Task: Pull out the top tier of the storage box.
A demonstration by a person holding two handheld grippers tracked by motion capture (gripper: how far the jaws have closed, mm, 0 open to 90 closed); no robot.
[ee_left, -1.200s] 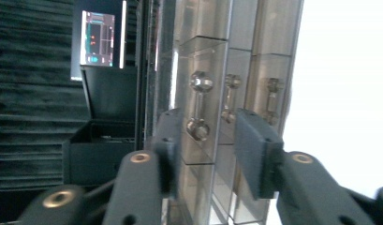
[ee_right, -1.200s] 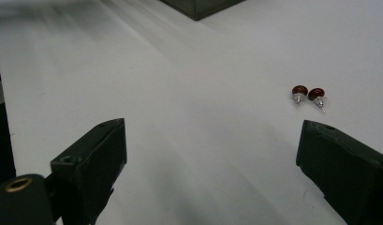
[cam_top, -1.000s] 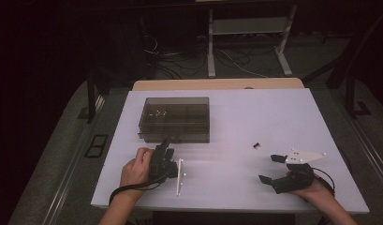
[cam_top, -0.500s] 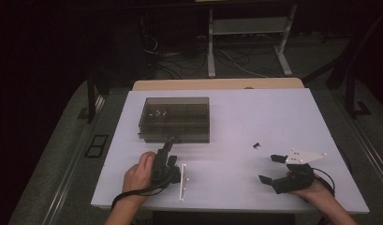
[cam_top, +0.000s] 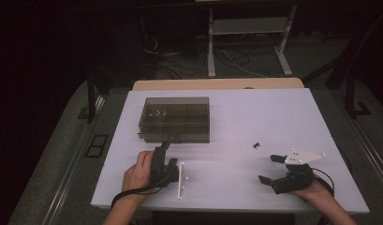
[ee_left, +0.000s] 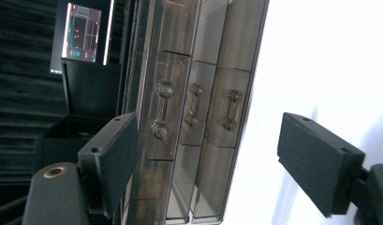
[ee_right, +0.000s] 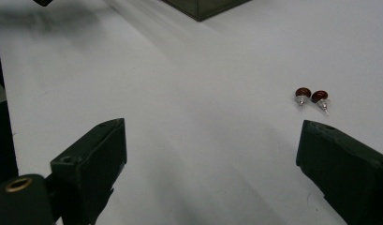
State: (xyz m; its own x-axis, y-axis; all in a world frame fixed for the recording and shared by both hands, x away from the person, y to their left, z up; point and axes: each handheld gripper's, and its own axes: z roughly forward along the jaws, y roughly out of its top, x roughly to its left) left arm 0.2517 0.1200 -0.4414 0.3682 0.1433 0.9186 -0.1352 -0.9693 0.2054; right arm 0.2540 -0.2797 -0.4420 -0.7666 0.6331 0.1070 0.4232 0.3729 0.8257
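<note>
A smoked clear drawer box (cam_top: 175, 119) stands at the table's left centre. My left gripper (cam_top: 164, 146), rolled on its side, sits just in front of it, apart from it. In the left gripper view the left gripper (ee_left: 212, 140) is open and faces the box front (ee_left: 198, 84), where three small drawers with clear handles (ee_left: 160, 108) show. Two red stud earrings (cam_top: 257, 145) lie on the white table (cam_top: 273, 112) at right of centre. My right gripper (cam_top: 268, 168) rests open near the front edge. The earrings (ee_right: 311, 97) lie ahead of the right gripper (ee_right: 208, 159), toward its right jaw.
A corner of the box (ee_right: 203, 7) shows at the top of the right gripper view. Behind the table are a wooden edge (cam_top: 217, 84), a white stand (cam_top: 247, 28) and floor cables. A lit screen (ee_left: 84, 30) glows in the dark beyond the box.
The left gripper has crept forward toward the box front while staying on its side. The right gripper and the earrings have not moved.
</note>
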